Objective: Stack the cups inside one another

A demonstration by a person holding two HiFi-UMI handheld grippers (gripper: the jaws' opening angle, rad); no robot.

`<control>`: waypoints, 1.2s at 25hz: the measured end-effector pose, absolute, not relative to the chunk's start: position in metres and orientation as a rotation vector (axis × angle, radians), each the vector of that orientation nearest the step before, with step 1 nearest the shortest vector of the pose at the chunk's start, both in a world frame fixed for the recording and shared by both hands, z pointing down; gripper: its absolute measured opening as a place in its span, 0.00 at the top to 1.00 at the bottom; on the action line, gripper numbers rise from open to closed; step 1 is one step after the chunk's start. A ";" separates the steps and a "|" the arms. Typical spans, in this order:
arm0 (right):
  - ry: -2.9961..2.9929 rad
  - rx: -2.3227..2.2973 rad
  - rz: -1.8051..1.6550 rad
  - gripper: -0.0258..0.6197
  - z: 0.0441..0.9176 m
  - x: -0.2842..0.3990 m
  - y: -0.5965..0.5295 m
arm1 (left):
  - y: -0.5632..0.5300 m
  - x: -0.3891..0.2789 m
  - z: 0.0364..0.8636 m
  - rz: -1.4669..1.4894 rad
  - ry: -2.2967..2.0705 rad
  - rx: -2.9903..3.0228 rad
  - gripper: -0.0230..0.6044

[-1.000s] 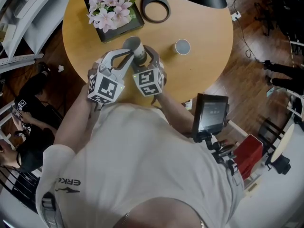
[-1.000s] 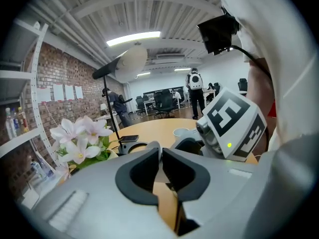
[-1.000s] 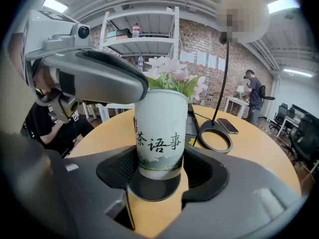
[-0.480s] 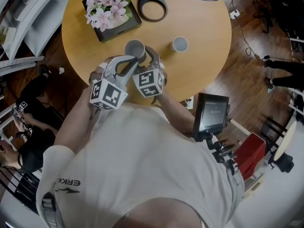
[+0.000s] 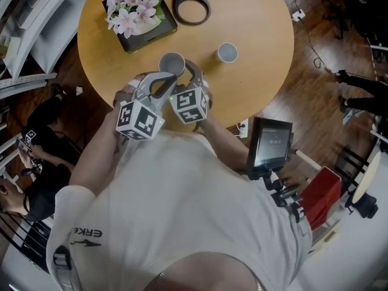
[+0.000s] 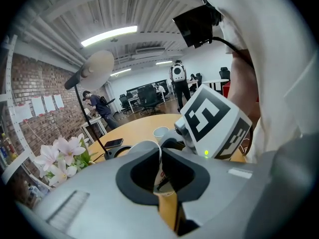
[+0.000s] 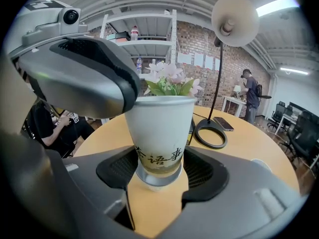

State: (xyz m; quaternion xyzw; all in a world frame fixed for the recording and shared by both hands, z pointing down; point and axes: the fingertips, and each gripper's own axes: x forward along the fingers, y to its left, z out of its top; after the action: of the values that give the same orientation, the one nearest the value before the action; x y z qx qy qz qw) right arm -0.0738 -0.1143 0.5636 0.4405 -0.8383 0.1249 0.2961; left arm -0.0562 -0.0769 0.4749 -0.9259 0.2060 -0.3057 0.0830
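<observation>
White paper, printed with dark characters – that is the cup [image 5: 172, 62] both grippers now share at the near-left part of the round wooden bench [image 5: 260, 71]. A second ago it leaned, showing its side to the head view; now its open mouth faces straight up, so it has been righted.

The left gripper [image 6: 160, 171] has its jaws clenched on the thin wall at the cup's rim. The right gripper [image 7: 158, 168] has its jaws set wide around the lower body, grasping it just above the base and just over the bench surface. A grey ring shows under the printed part; whether that is another cup already nested I cannot tell.

The second cup [image 5: 227, 52] stands upright and alone, well apart to the far right – nothing touches it. A box of pink flowers [image 5: 130, 11] and a lamp's ring base [image 5: 190, 2] sit farther back.

I judge the stacking is still open: with the held cup upright and steadied by two grips, it looks ready either to receive the lone cup or to be carried over and lowered into it.
</observation>
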 end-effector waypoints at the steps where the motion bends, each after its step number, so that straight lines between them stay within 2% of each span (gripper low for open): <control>1: -2.229 1.172 0.337 0.49 0.564 -0.073 -0.114 | -0.077 -0.055 0.475 -0.920 0.609 -2.762 0.93; 5: -2.230 1.152 0.346 0.48 0.567 -0.075 -0.111 | -0.076 -0.053 0.477 -0.945 0.590 -2.751 0.94; 8: -2.228 1.130 0.362 0.44 0.568 -0.077 -0.109 | -0.075 -0.050 0.478 -0.961 0.573 -2.753 0.94; 12: -2.222 1.137 0.361 0.47 0.569 -0.077 -0.110 | -0.073 -0.047 0.479 -0.958 0.559 -2.769 0.94; 30: -2.212 1.136 0.329 0.44 0.568 -0.073 -0.120 | -0.082 -0.043 0.479 -0.966 0.546 -2.704 0.94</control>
State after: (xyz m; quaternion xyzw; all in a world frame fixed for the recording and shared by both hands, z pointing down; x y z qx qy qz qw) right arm -0.0734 -0.1198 0.5678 0.4303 -0.8380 0.1246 0.3116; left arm -0.0433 -0.0818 0.4791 -0.9195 0.1857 -0.3287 0.1094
